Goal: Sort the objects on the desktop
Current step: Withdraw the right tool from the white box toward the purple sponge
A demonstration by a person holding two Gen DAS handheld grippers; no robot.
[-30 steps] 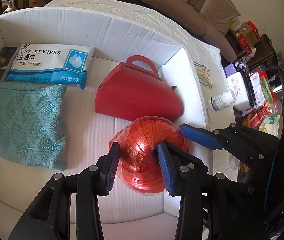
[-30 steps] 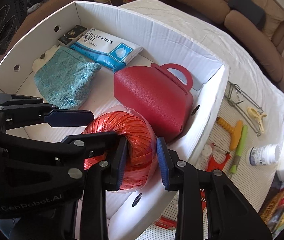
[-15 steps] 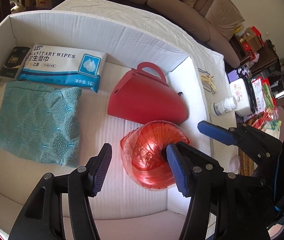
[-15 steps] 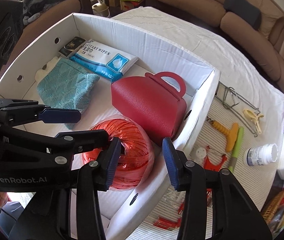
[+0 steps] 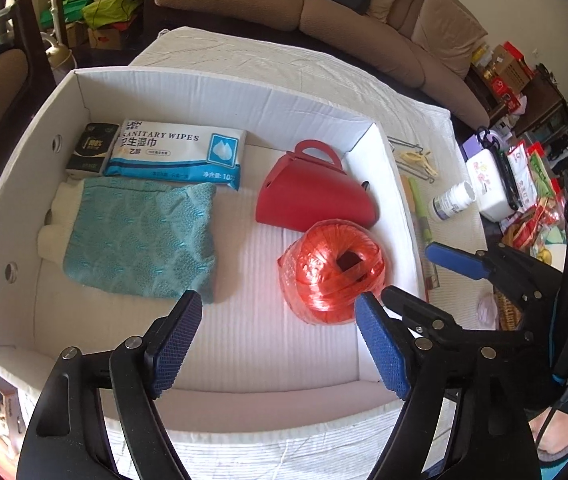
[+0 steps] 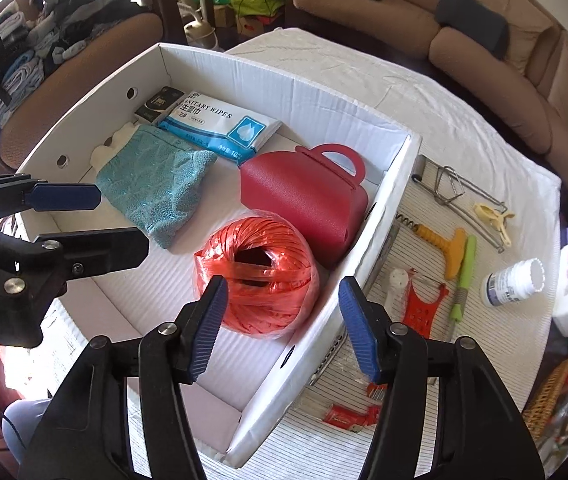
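Left gripper [image 5: 280, 340] hangs above the near end of the white cardboard box [image 5: 220, 92], jaws spread wide and just been opening, nothing between the blue pads. Right gripper [image 6: 282, 324] beside it, jaws also parted and just been opening; they straddle the box's right wall in the right wrist view and touch nothing. The ball of red plastic twine [image 5: 331, 270] sits free on the box floor, near the right wall, hollow core facing up. Just behind it, touching or nearly so, lies the red handbag-shaped gift box [image 5: 311, 196] on its side. Across the floor: a teal knitted cloth [image 5: 144, 240] over something cream-coloured, a pack of sanitary wipes [image 5: 176, 152] against the far wall, a small black packet [image 5: 92, 152] at its left.

Outside the box, on the white striped table cover [image 6: 483, 128]: a yellow-handled corkscrew [image 6: 443, 248], a green-handled tool [image 6: 465, 272], a red plastic piece [image 6: 419, 308], a wire clip [image 6: 451, 192], a pale clothes peg [image 6: 491, 216], a white pill bottle [image 6: 515, 284] on its side. Beyond, a brown sofa [image 5: 363, 8] with a dark cushion wraps the room, with cluttered boxes and bags at the edges.
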